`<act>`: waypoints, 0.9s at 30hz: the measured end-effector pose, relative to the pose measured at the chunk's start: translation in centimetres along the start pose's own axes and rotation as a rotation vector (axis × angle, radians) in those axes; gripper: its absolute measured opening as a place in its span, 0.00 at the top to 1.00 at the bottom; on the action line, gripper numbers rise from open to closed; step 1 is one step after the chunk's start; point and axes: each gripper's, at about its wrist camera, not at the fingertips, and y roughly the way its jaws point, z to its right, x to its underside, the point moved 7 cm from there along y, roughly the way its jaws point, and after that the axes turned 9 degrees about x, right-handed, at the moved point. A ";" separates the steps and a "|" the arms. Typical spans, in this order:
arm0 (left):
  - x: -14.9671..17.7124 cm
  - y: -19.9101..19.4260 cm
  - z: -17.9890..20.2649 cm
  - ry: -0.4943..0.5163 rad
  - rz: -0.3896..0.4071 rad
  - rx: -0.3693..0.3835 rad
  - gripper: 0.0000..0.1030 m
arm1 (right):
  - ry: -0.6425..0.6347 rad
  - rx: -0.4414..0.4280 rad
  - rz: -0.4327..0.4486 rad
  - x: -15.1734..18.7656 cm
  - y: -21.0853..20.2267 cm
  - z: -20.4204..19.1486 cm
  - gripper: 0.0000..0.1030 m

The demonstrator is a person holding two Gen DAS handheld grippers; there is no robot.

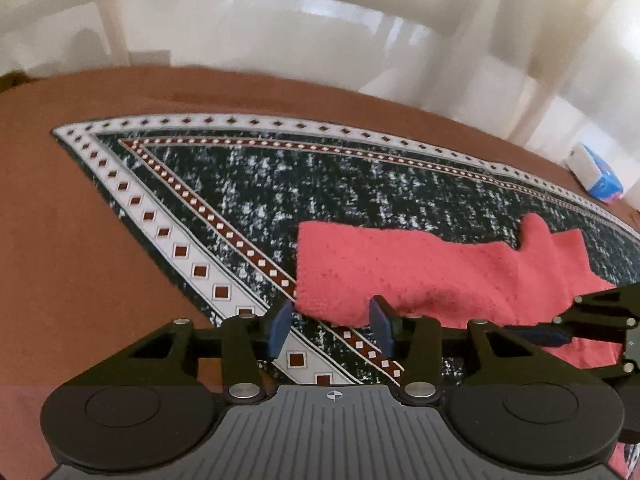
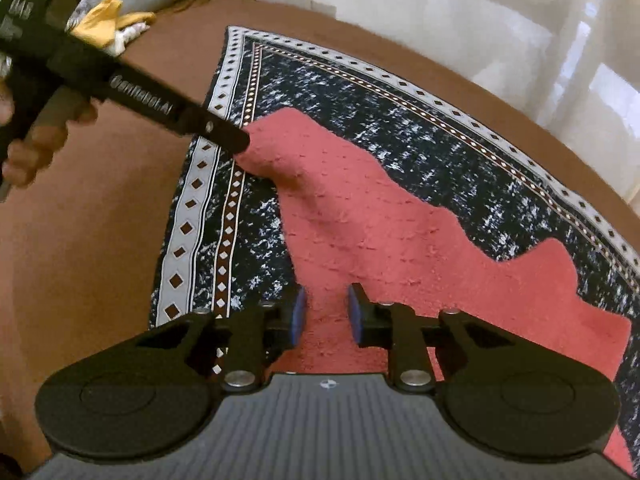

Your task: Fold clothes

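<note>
A pink knitted garment point(image 1: 420, 268) lies spread on a dark patterned cloth point(image 1: 248, 184); it also shows in the right wrist view point(image 2: 360, 216). My left gripper point(image 1: 332, 316) is open, its blue pads on either side of the garment's near left corner, which looks a little raised. In the right wrist view the left gripper point(image 2: 240, 142) reaches that same corner. My right gripper point(image 2: 326, 312) is open, its pads astride the garment's near edge; it shows in the left wrist view point(image 1: 560, 328) low on the garment.
The patterned cloth point(image 2: 400, 92) with its white diamond border lies on a brown bedcover point(image 1: 60, 220). A blue and white box point(image 1: 596, 176) sits at the far right. Yellow cloth point(image 2: 108, 20) and a pillow lie at the far left. White curtains hang behind.
</note>
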 end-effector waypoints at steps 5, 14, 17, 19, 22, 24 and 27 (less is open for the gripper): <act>-0.3 1.1 -0.2 -0.056 -0.008 0.030 0.87 | 0.098 -0.084 0.009 -0.4 -1.1 1.1 0.95; -0.4 -0.5 -1.4 -0.007 0.015 -0.053 1.00 | 0.139 -0.210 -0.013 0.3 -2.1 2.1 0.96; 0.2 0.0 -2.7 -0.028 -0.016 -0.106 0.99 | 0.126 -0.199 -0.034 0.7 -1.3 1.4 0.89; 0.6 -0.5 -2.8 -0.034 -0.023 -0.106 0.79 | 0.150 -0.204 -0.028 0.7 -1.6 1.3 0.80; 1.4 -2.7 -0.3 0.062 -0.004 -0.055 0.67 | 0.204 -0.205 0.012 0.7 -4.3 2.2 0.76; 3.3 -4.0 2.2 0.172 -0.018 -0.025 0.51 | 0.243 -0.190 0.032 1.8 -6.6 3.4 0.72; 7.6 -4.7 6.4 0.333 -0.096 0.055 0.50 | 0.300 -0.157 0.028 4.3 -9.2 4.4 0.69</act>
